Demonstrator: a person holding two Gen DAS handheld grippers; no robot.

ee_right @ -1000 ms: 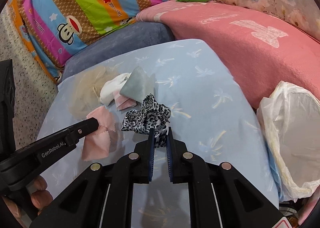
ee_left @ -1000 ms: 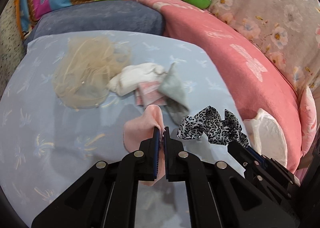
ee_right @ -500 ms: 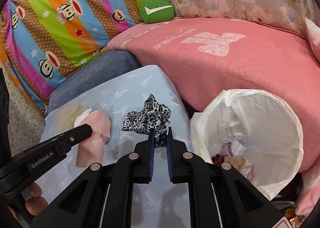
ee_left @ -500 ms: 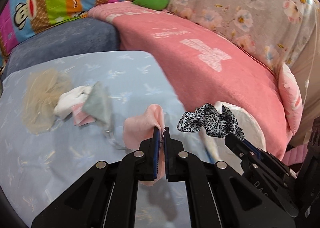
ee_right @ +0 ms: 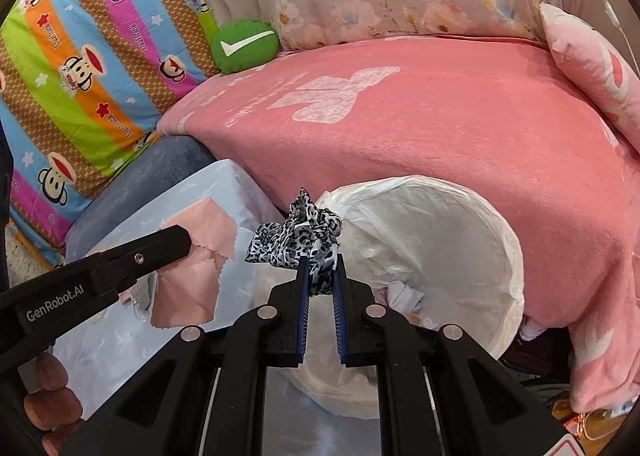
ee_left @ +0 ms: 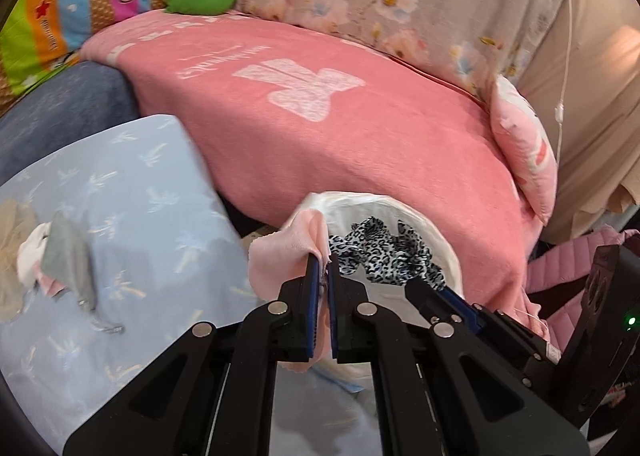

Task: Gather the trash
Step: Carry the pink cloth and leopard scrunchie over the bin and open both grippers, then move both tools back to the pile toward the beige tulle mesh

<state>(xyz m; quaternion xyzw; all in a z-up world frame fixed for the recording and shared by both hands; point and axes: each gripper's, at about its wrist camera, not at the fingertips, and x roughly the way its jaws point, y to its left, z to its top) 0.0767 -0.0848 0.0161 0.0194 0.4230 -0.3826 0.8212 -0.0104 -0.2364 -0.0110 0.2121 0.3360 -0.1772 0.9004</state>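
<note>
Both tools are clamped on cloth: our left tool [ee_left: 324, 262] pinches a soft pale-pink square of fabric [ee_left: 288, 252], our right tool [ee_right: 319, 262] grips a crumpled black-and-white leopard-print scrunchie [ee_right: 296, 234]. We hold both above or beside the near rim of the round bin lined with a white plastic bag [ee_right: 460, 216], which stands between the light-blue patterned desk [ee_left: 132, 192] and the pink fleece blanket [ee_left: 340, 136]. To drop well, we judge each piece should be carried fully over the opening before the jaws part, as limp fabric can catch on the pads or drape over the rim. Our right view looks into the bin, where crumpled scraps [ee_right: 404, 292] lie at the bottom; our left view instead shows what remains on the desk: a grey cloth [ee_left: 66, 252] amid a pile of white and beige pieces [ee_left: 16, 244].
</note>
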